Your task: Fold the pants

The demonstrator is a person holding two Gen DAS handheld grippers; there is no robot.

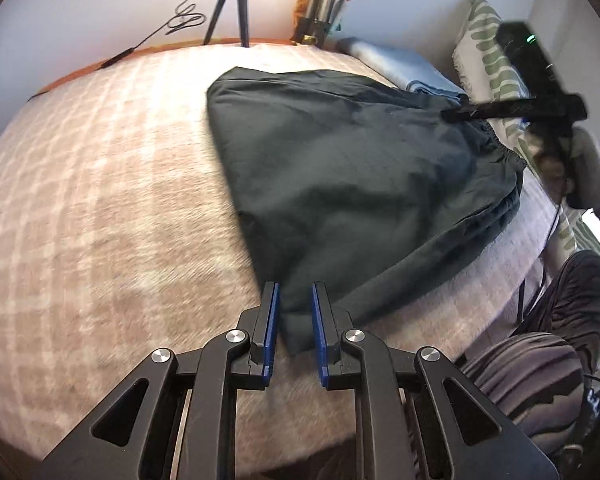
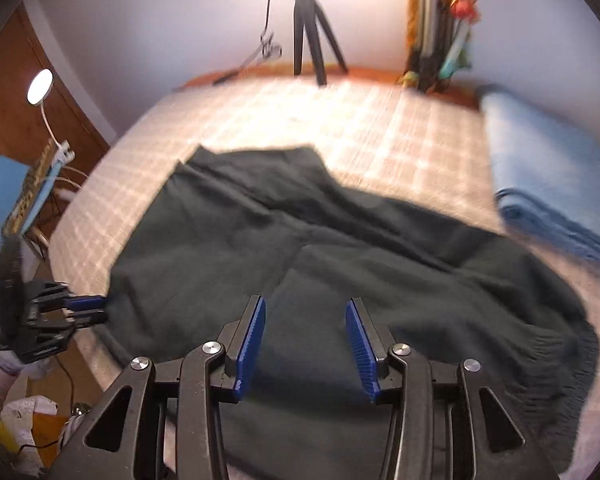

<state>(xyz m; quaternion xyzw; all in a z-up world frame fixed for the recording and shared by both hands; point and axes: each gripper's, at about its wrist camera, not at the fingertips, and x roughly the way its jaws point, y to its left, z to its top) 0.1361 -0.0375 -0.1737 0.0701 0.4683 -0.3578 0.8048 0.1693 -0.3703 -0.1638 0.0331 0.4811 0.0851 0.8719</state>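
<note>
Both my jaws open over the dark pants point(image 1: 351, 168) on the checked bed cover point(image 1: 100, 200).

My left gripper point(image 1: 294, 322) straddles a cloth corner without pinching it; my right gripper point(image 2: 305, 344) hovers wide open, holding nothing, above the spread fabric near the blue blanket point(image 2: 547, 184).

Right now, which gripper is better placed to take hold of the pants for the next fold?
Left, probably. The left gripper has a corner of the dark green pants lying between its open fingers. The right gripper hovers open over the middle of the cloth, with no edge between its fingers.
</note>
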